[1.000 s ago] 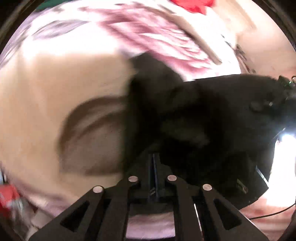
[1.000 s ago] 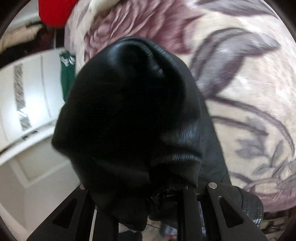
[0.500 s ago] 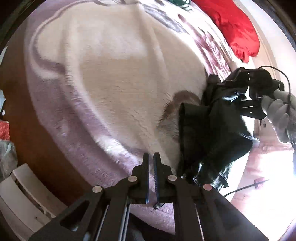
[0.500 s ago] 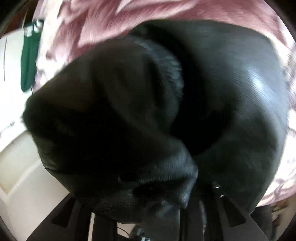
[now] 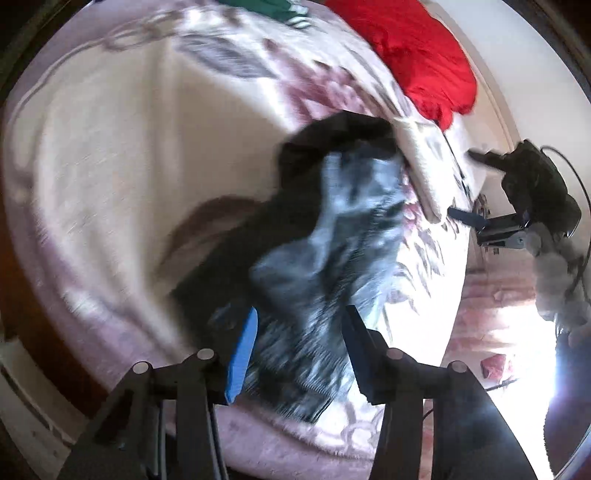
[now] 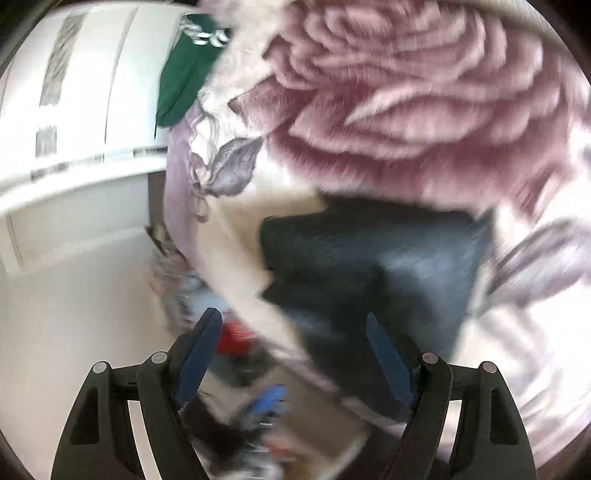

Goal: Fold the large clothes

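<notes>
A black leather-like jacket point(image 5: 325, 229) lies in a rumpled heap on the rose-patterned blanket point(image 5: 110, 155) of the bed. My left gripper point(image 5: 299, 332) is open, its blue-padded fingers standing just over the jacket's near end. In the right wrist view the jacket point(image 6: 373, 254) lies flat ahead of my right gripper point(image 6: 295, 332), which is open and empty above the bed's edge. The right gripper also shows in the left wrist view point(image 5: 517, 199), off the bed's far side. Both views are blurred by motion.
A red garment point(image 5: 424, 55) and a green one point(image 5: 269, 7) lie at the far end of the bed. A folded cream cloth point(image 5: 421, 162) lies beside the jacket. White cabinet doors point(image 6: 74, 110) stand left of the bed, with clutter point(image 6: 240, 343) on the floor.
Both grippers have opened. The right gripper let go of the jacket, which dropped onto the blanket. The left gripper moved over the jacket's near end.
</notes>
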Motion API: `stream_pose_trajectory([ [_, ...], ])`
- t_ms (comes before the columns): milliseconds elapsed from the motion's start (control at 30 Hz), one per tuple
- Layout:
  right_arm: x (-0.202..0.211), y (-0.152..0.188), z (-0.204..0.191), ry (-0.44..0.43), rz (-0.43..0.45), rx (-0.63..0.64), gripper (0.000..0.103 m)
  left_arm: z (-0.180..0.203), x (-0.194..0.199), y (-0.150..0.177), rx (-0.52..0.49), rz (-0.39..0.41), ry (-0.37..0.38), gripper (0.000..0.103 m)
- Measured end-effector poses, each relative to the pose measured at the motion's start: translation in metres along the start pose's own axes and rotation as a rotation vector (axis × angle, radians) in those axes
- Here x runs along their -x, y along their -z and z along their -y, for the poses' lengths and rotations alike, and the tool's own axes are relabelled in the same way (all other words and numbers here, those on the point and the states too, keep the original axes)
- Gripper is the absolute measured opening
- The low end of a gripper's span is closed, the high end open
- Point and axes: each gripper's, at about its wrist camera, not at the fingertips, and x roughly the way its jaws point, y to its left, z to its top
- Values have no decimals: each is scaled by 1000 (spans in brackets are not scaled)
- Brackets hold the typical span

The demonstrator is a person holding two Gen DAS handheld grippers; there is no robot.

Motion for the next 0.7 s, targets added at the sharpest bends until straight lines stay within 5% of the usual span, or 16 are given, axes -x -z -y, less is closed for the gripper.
stream_pose_trajectory([
  [33,-2,-3,2,41,-14,38,81,7,-10,-7,-18,7,-20,45],
  [167,-51,-25,7,112,-85,145,25,19,-58,-31,-60,-1,-87,43],
  [300,-124,-56,18,198,-90,188,10,-7,-106,-30,-64,-92,-182,43],
  [433,-162,-70,25,247,-158,204,8,-31,-90,-26,26,-64,-124,44],
  [500,-139,-72,21,158,-226,202,20,-39,-67,-21,81,-25,-102,45],
  [567,-101,-71,27,22,-222,203,59,-47,-44,-9,136,23,-84,45],
  [600,-81,-71,34,-16,-199,211,72,-53,-30,1,172,59,-67,45],
  [633,-66,-71,43,-8,-175,218,98,-57,-21,11,200,79,-58,45],
  [700,-44,-72,71,74,-113,233,102,-69,-8,37,269,104,-35,60],
])
